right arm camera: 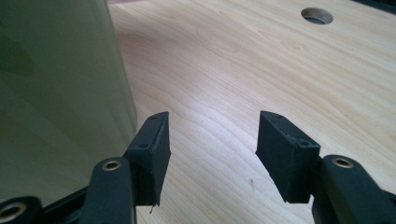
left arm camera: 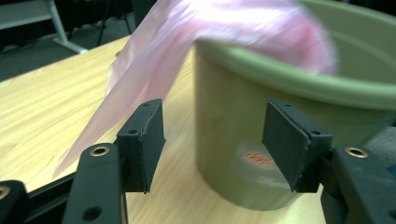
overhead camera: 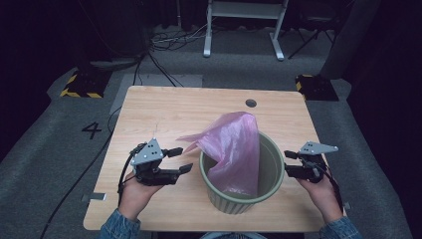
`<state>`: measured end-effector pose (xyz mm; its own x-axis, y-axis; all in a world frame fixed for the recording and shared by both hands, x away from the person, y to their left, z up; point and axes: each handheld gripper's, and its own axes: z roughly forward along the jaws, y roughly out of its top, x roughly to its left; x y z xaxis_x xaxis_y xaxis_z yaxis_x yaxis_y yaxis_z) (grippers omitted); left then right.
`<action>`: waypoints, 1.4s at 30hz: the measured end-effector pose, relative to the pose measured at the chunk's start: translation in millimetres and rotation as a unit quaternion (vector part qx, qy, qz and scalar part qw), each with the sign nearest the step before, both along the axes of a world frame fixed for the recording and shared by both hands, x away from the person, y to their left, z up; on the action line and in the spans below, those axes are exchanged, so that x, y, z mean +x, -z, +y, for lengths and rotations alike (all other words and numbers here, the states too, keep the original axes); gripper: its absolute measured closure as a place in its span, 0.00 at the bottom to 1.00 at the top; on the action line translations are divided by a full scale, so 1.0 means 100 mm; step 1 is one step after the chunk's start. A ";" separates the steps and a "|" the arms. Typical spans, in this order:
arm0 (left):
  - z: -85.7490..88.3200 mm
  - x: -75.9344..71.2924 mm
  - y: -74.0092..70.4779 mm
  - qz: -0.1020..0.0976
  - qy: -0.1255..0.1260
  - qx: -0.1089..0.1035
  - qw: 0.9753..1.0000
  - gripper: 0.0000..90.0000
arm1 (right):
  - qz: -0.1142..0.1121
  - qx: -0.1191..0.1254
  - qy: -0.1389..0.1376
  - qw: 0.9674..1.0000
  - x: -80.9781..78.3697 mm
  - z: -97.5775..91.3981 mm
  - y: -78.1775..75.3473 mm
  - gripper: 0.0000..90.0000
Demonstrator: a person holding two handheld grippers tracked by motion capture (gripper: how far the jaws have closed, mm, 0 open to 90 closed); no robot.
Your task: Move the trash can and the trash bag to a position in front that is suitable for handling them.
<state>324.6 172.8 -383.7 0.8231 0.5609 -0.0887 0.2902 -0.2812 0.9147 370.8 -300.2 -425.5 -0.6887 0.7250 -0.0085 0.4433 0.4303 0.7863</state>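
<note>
A pale green bin (overhead camera: 271, 177) stands on the wooden table (overhead camera: 169, 112) near its front edge. A thin pink plastic bag (overhead camera: 234, 147) hangs half inside it, with a flap sticking out over the left rim. My left gripper (overhead camera: 180, 160) is open just left of the bin, pointing at its wall (left arm camera: 224, 135), and the pink bag (left arm camera: 140, 88) trails down beside it with nothing between the pads. My right gripper (overhead camera: 288, 163) is open at the bin's right side, close to the rim. In the right gripper view the bin wall (right arm camera: 60, 93) stands left of the empty jaws.
A round cable hole (overhead camera: 251, 103) sits in the table near its far edge, also seen as the cable hole (right arm camera: 316, 16) ahead of my right gripper. Bare tabletop lies left of and behind the bin. A white frame (overhead camera: 244, 20) stands on the floor beyond the table.
</note>
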 end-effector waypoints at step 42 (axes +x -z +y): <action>-0.24 0.56 -0.20 -0.080 -0.057 -0.027 0.995 0.99 | -0.013 0.048 -0.024 0.998 -0.04 -0.06 -0.39 0.56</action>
<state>380.6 149.3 -363.2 0.7609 0.6489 0.0050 0.1669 -0.2032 0.9648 366.5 -306.4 -386.9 -0.7235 0.6891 0.0410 0.4033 0.3738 0.8352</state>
